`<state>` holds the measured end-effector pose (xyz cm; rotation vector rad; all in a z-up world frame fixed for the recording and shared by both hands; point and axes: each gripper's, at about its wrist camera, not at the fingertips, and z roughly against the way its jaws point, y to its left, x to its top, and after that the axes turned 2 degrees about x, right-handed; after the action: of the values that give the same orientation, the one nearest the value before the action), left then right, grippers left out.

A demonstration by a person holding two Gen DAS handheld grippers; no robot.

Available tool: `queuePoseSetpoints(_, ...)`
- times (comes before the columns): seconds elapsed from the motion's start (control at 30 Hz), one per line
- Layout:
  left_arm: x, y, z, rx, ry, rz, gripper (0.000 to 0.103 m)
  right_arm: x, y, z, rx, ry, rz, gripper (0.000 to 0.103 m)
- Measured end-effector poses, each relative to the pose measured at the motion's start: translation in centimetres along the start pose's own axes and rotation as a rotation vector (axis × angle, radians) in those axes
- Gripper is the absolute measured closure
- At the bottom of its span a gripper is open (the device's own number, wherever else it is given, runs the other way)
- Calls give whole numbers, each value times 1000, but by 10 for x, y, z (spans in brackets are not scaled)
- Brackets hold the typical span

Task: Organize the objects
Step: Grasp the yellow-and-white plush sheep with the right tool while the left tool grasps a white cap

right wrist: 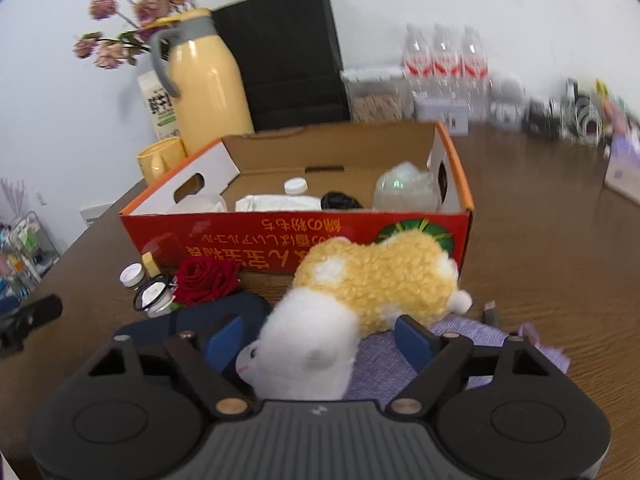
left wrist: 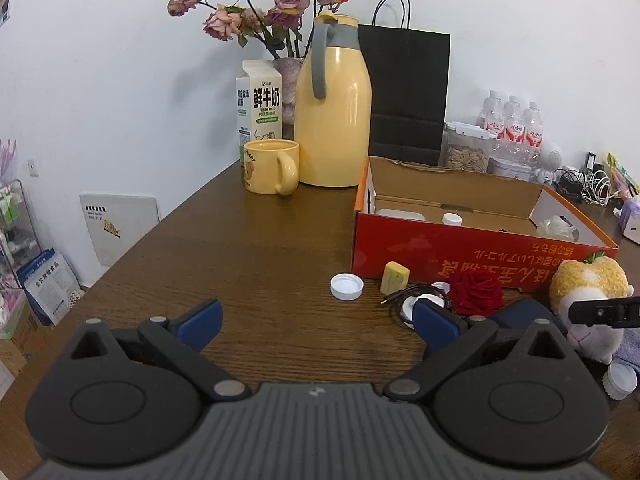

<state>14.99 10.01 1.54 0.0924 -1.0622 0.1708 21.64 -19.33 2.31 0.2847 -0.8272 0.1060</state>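
My right gripper point(right wrist: 318, 340) is nearest: blue pads spread, with the plush toy point(right wrist: 360, 292) between them. Left pad looks to be against its white end; I can't tell if the right pad point(right wrist: 414, 342) touches it, so no firm pinch that I can see. The toy lies on a purple cloth point(right wrist: 400, 360) on the wooden table point(right wrist: 540, 240), with a dark blue flat item point(right wrist: 208, 316) just beside it.

My left gripper point(left wrist: 318, 326) is spread wide, nothing between the fingers, over bare table; the right pad point(left wrist: 434, 326) overlaps the clutter in view.

Just past the grippers: red rose point(left wrist: 476, 290), a black cable point(left wrist: 404, 294) coiled over small white lids, a white cap point(left wrist: 347, 286) lying apart to the left, a yellow block point(left wrist: 395, 276) upright against the box front. Another white cap point(left wrist: 620, 380) sits near the toy at the right edge of the left view.

Behind those, the red cardboard box point(right wrist: 280, 236), open on top. Inside: white-capped bottle point(right wrist: 296, 187), white folded packet point(right wrist: 276, 202), black item point(right wrist: 340, 200), clear crumpled plastic piece point(right wrist: 404, 190).

Farther back: yellow mug point(left wrist: 272, 166), yellow thermos jug point(left wrist: 334, 108), milk carton point(left wrist: 260, 100), dried roses point(left wrist: 260, 4), black paper bag point(left wrist: 406, 88), a jar point(left wrist: 466, 148), water bottles point(left wrist: 512, 124).
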Motion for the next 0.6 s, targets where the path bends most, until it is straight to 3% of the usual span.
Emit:
queuePoseSetpoints(0.2,-5,7,-10,-11,30,20,0,-3,0,-8,-1,9,-35,30)
queuePoseSetpoints(0.3,-5,8,-11,-16,32,23,0,-4,-1,-8,40,19,-42,46)
queuePoseSetpoints(0.6,-5,8,-11,-6,38,25,0,-9,-5,-1,81,-6,-49,54)
